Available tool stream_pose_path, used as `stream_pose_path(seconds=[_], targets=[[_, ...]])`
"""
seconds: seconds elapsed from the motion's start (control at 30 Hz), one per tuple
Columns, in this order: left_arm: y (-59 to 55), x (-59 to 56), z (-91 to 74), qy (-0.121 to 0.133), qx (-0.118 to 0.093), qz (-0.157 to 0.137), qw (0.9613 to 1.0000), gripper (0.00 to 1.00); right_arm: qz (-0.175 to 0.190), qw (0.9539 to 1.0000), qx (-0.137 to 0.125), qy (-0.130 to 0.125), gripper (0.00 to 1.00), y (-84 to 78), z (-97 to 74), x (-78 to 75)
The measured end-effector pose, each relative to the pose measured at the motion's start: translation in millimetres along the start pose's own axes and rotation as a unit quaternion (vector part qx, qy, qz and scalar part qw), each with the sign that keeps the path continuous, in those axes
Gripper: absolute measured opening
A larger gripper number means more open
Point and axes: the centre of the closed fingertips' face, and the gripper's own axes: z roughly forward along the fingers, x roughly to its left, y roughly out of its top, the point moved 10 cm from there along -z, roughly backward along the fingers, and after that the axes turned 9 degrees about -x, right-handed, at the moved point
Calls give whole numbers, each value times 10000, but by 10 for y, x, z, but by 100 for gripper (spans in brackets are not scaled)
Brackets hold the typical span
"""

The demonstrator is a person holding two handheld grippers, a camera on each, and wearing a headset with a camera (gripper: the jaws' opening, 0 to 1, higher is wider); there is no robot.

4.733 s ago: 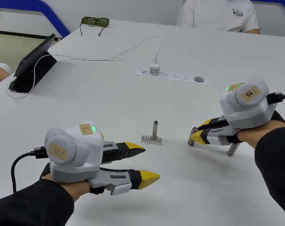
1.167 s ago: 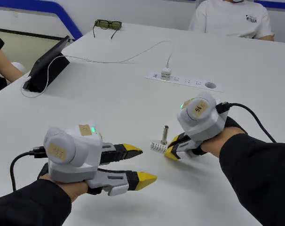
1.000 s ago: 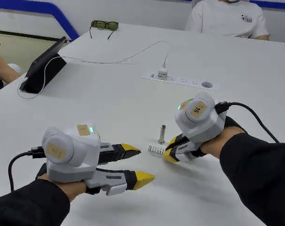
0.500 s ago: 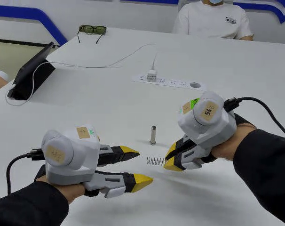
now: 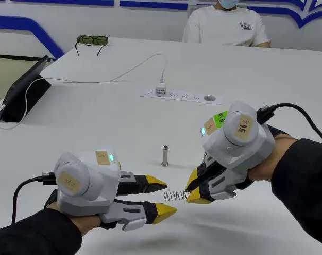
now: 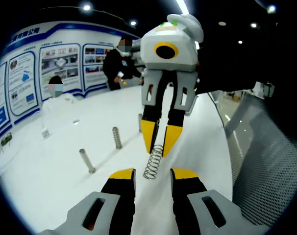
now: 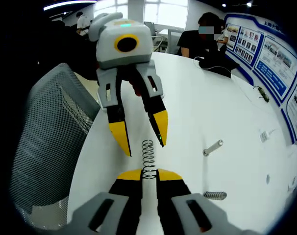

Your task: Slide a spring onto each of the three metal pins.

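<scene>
**Item 1: right gripper**. We log it at 3 o'clock of the head view. Its jaws are pressed together on one end of the spring. In the right gripper view the coil sits pinched between the two yellow tips and runs off toward 12 o'clock.

**Item 2: spring.** It is slender and held roughly level between the two grippers. Its free end reaches into the gap of the left gripper's jaws, and we see no contact there.

**Item 3: left gripper**. We place it at 8 o'clock of the head view. Its jaws are spread wide and hold nothing, with the tips facing the right gripper's tips.

**Item 4: upright pin**. It stands on the desk at 11 o'clock of the spring. The shaft is bare, and the pin is apart from both grippers.

**Item 5: row of pins, left gripper view.** We count three standing: near pin, middle pin and far pin. All lie at 10 to 11 o'clock of the spring, and the far one is just beside the right gripper's jaw. We cannot tell which of them is item 4.

**Item 6: second spring**. In the right gripper view it lies flat on the desk at 3 o'clock of that gripper's own jaws.

**Item 7: sundries, head view.**
- power strip, at 12 o'clock of the upright pin
- tablet, at 9 o'clock by the desk edge
- glasses, at 11 o'clock on the far side
- person in a white shirt, seated at 12 o'clock
</scene>
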Motion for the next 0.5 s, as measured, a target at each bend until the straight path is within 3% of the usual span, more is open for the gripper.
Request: stream_pose_path(seconds=[0.5], targets=[[33,-44,49,-199,91,185,9996,15,-217,9995,184,147,11,89,-57,61]])
